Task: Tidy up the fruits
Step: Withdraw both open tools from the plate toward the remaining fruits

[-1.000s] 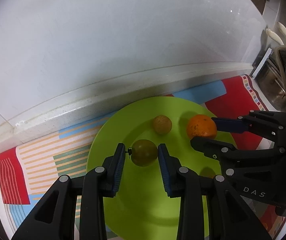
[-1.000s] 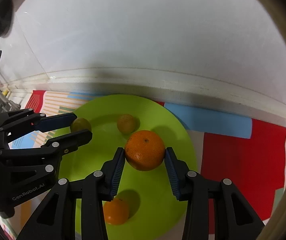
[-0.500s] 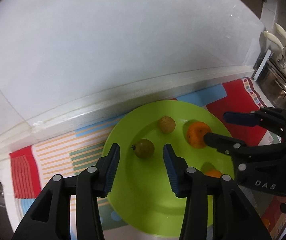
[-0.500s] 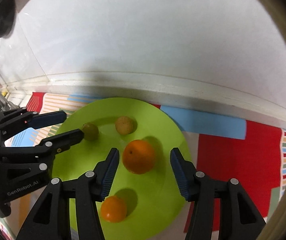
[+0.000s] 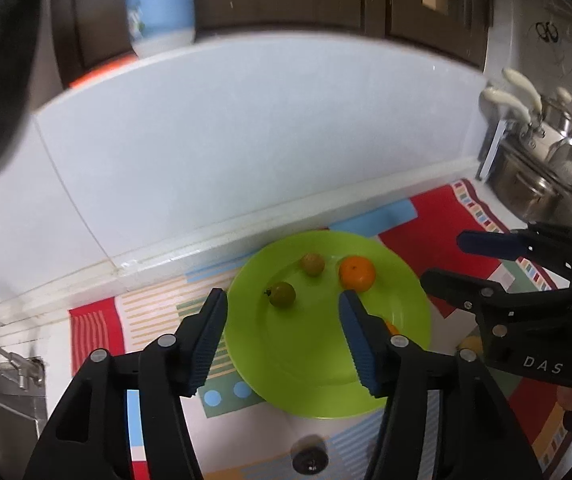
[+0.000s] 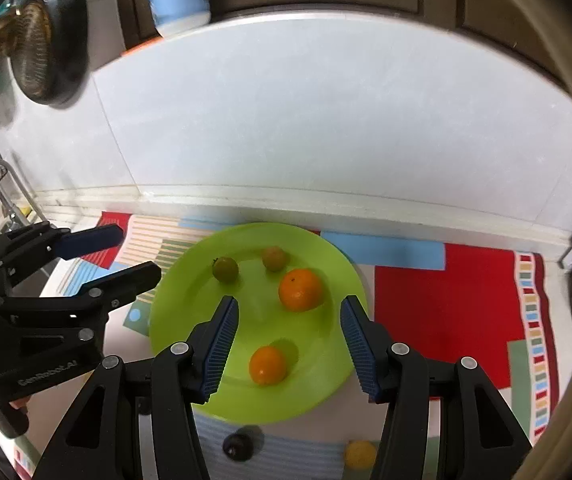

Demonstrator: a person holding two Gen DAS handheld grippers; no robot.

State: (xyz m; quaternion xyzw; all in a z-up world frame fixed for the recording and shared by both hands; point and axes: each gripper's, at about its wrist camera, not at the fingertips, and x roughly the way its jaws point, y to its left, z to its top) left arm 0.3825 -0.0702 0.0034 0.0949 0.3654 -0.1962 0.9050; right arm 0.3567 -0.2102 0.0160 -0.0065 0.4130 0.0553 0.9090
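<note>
A lime green plate [image 5: 318,380] [image 6: 181,304] lies on a colourful mat. On it sit a green fruit with a stem [image 5: 282,294] [image 6: 225,268], a small brownish fruit [image 5: 312,264] [image 6: 274,258], a large orange [image 5: 356,273] [image 6: 300,289] and a smaller orange [image 6: 267,365]. My left gripper [image 5: 283,308] [image 6: 113,250] is open and empty above the plate. My right gripper [image 6: 290,320] [image 5: 444,260] is open and empty above the plate. A dark fruit [image 6: 238,445] [image 5: 310,460] and a yellow fruit [image 6: 360,454] lie on the mat in front of the plate.
A white tiled wall [image 5: 245,140] rises behind the mat. Metal pots [image 5: 534,176] stand at the right. A sink rail [image 5: 1,356] is at the left. A black pan [image 6: 45,36] hangs on the wall.
Both grippers let go of their fruits, the green fruit and the large orange, opened wide and pulled back and up from the plate. Both fruits now rest on the plate.
</note>
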